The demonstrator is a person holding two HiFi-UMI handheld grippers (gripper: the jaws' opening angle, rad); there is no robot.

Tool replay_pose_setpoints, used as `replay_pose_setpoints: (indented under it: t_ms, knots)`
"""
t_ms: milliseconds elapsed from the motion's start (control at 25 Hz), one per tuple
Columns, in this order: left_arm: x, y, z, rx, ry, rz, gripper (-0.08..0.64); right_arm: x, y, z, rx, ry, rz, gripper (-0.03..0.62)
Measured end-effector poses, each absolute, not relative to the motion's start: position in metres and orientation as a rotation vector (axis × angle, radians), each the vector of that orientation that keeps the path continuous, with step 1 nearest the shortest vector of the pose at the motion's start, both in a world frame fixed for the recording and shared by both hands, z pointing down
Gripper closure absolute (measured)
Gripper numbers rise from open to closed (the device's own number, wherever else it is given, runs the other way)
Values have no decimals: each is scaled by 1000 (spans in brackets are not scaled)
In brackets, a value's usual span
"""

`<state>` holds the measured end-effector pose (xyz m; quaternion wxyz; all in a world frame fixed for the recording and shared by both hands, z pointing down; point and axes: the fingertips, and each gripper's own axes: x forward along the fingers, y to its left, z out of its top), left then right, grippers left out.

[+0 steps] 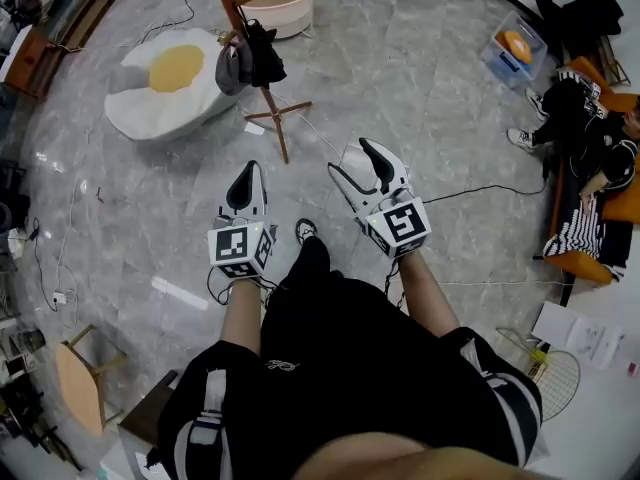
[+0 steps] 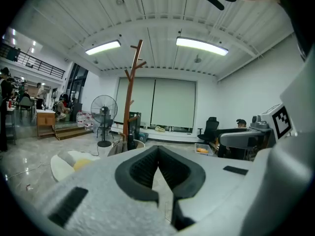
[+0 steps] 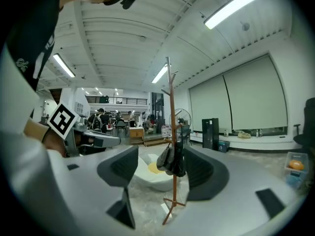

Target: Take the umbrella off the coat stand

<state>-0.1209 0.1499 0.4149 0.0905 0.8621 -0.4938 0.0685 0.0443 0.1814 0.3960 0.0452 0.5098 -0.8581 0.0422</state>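
A: So, where's the umbrella (image 1: 266,56) from here?

B: It hangs off a peg partway up the coat stand (image 1: 270,108), well ahead of both tongs. I take the black folded bundle for it. A grey pouch (image 1: 231,69) hangs touching it on the left.

A: And the tongs?

B: The right tongs (image 1: 362,171) are spread wide with nothing in them. The left tongs (image 1: 247,175) are pressed together, empty too.

A: How would you do the approach well?

B: Walk in close first. With the right tongs spread and level, aim at the black bundle, not the grey pouch. Close only once the pads sit on either side of it. Then lift to clear the peg before drawing away, or that slim stand may well tip. The left tongs could steady the pole.

A: Does one camera give you something another doesn't?

B: Yes. The right gripper view lines the umbrella (image 3: 179,159) up in the gap of its own tongs (image 3: 161,156) and shows how high it hangs. The head view flattens that height. It does show the stretch of floor (image 1: 450,118) between the person and the stand, and the stand's splayed feet. The left gripper view gives mostly the stand's bare upper branches (image 2: 132,82). Its own closed tongs (image 2: 158,151) cover most of what hangs there.
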Motion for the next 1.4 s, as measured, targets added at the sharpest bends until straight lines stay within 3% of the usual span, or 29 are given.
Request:
replay_pose_setpoints:
  t_ms: [760, 1400]
  knots:
    - [-155, -1, 431, 2481, -1503, 208, 561, 13, -2, 399, 1416, -2684, 160, 285]
    - [-93, -104, 471, 2261, -1687, 339, 561, 53, -144, 431, 988, -2817, 202, 278]
